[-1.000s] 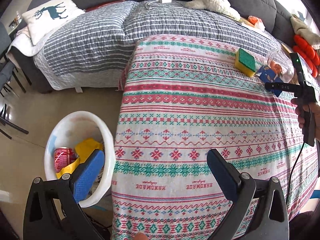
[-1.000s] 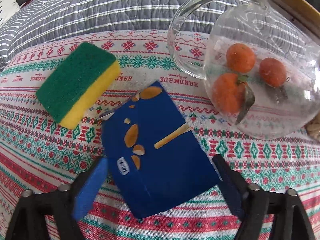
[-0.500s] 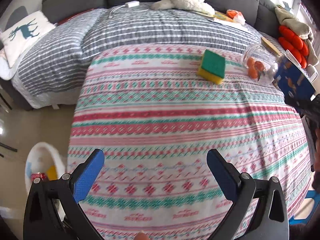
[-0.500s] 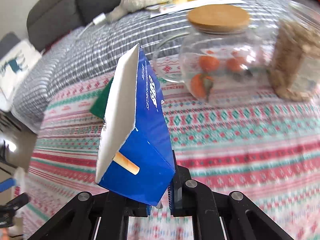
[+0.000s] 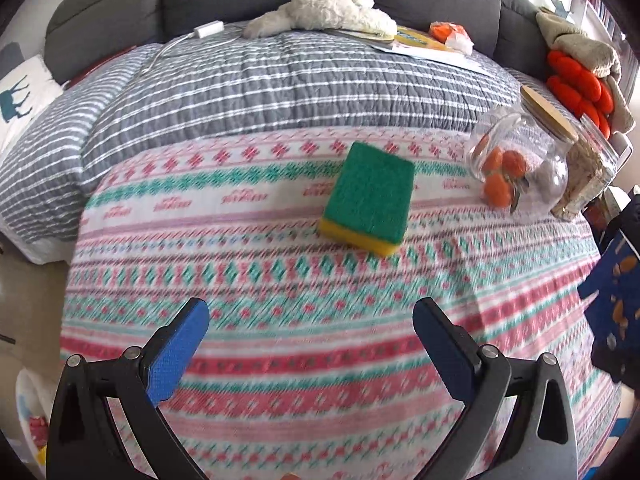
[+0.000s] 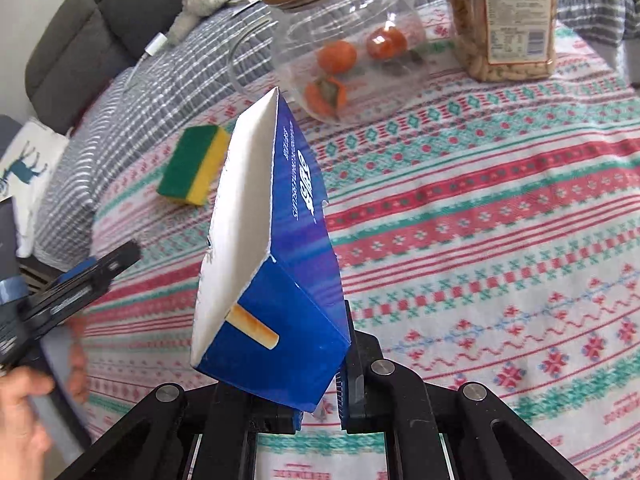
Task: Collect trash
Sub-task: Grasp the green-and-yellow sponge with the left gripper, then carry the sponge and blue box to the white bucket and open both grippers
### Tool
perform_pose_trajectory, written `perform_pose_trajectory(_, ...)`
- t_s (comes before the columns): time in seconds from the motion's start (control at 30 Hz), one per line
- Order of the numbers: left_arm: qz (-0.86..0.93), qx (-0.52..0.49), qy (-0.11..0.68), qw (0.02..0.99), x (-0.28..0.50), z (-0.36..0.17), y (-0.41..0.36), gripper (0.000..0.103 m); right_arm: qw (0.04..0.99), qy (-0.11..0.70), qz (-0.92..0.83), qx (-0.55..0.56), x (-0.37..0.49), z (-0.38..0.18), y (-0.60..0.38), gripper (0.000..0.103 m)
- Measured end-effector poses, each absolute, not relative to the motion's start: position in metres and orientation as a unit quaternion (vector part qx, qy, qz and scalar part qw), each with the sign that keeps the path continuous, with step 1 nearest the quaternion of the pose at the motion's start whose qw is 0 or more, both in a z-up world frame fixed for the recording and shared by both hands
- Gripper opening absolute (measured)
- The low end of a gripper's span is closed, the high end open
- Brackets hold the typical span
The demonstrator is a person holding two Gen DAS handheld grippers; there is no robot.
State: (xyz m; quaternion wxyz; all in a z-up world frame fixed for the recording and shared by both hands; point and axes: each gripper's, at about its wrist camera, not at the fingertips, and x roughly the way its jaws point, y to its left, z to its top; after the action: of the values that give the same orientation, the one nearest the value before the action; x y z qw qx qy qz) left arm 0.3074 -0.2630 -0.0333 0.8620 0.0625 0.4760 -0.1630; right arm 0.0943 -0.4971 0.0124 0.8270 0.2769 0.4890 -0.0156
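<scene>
A flattened blue snack box (image 6: pixel 280 240) stands off the patterned tablecloth (image 6: pixel 500 260), and my right gripper (image 6: pixel 320 404) is shut on its lower corner. In the left wrist view the same box (image 5: pixel 616 304) shows at the right edge. My left gripper (image 5: pixel 312 320) hovers over the cloth, open with nothing between its blue pads. It points toward a green and yellow sponge (image 5: pixel 368 196) lying further back. From the right wrist view, the left gripper (image 6: pixel 80 280) and the hand (image 6: pixel 20 400) holding it sit at the left edge.
A glass jar with oranges (image 5: pixel 516 168) and a jar of peanuts (image 6: pixel 504 20) stand at the table's back right. A white bin (image 5: pixel 28 420) with trash peeks in on the floor at lower left. Beyond the table is a striped quilt (image 5: pixel 280 92) on a grey sofa.
My right gripper shut on the blue box and lifted it off the cloth. The left gripper swept rightward from the bin over the table, so the sponge now lies ahead of it.
</scene>
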Motion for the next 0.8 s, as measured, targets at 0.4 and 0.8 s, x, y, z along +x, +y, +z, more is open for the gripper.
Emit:
perform_pose_trajectory(0.4,-0.176,0.098,0.447,0.872,0.346,-0.063,-0.312,0.081,0.825,0.488,-0.018,0.285,0.113,0.008,-0.504,0.010)
perform_pose_trajectory(0.8,-0.183,0.116,0.449,0.867,0.309,-0.046,-0.296,0.053,0.830,0.483,-0.021,0.278,0.102,0.019,-0.494,0.010)
